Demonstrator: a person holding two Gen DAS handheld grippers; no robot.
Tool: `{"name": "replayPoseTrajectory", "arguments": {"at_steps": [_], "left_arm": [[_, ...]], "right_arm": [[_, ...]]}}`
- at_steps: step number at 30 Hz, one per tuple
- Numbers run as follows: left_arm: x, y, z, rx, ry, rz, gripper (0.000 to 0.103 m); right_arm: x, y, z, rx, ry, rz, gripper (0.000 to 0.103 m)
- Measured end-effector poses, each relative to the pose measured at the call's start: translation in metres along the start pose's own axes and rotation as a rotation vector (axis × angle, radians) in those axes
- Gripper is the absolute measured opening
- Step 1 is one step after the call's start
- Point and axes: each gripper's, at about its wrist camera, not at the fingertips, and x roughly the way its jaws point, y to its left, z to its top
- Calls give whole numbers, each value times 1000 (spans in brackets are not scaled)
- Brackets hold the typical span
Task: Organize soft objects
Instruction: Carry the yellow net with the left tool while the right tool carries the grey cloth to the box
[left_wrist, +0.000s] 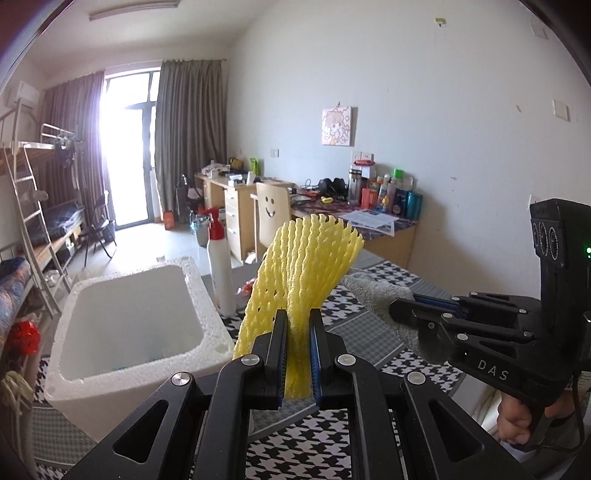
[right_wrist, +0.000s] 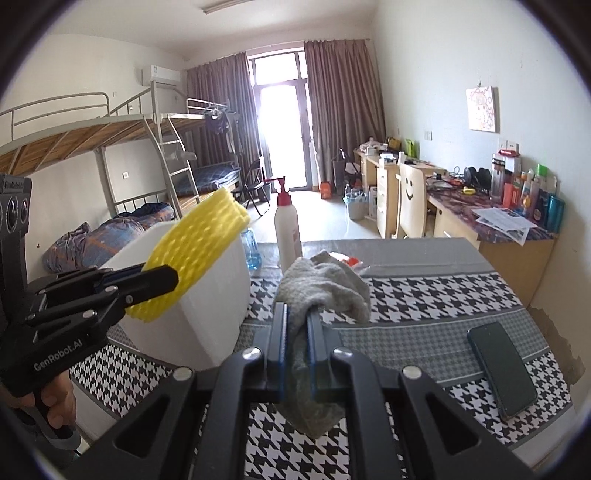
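The yellow net sleeve (left_wrist: 303, 266) looks like soft, matt foam mesh. The grey cloth (right_wrist: 325, 284) is fuzzy, the white box (left_wrist: 129, 321) grainy polystyrene, the phone (right_wrist: 502, 369) glossy.

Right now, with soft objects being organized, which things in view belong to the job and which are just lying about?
Part of the job:
- yellow foam net, clamped in the left tongs
- grey cloth, clamped in the right tongs
- white foam box, open, probably where they go

Lying about:
- smartphone
- white spray bottle
- houndstooth table cover
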Motion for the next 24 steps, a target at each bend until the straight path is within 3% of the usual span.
{"name": "replayPoseTrajectory", "arguments": {"at_steps": [24], "left_arm": [[-9, 17, 21, -20, -73, 78, 11]], "right_arm": [[2, 6, 24, -17, -66, 23, 12]]}}
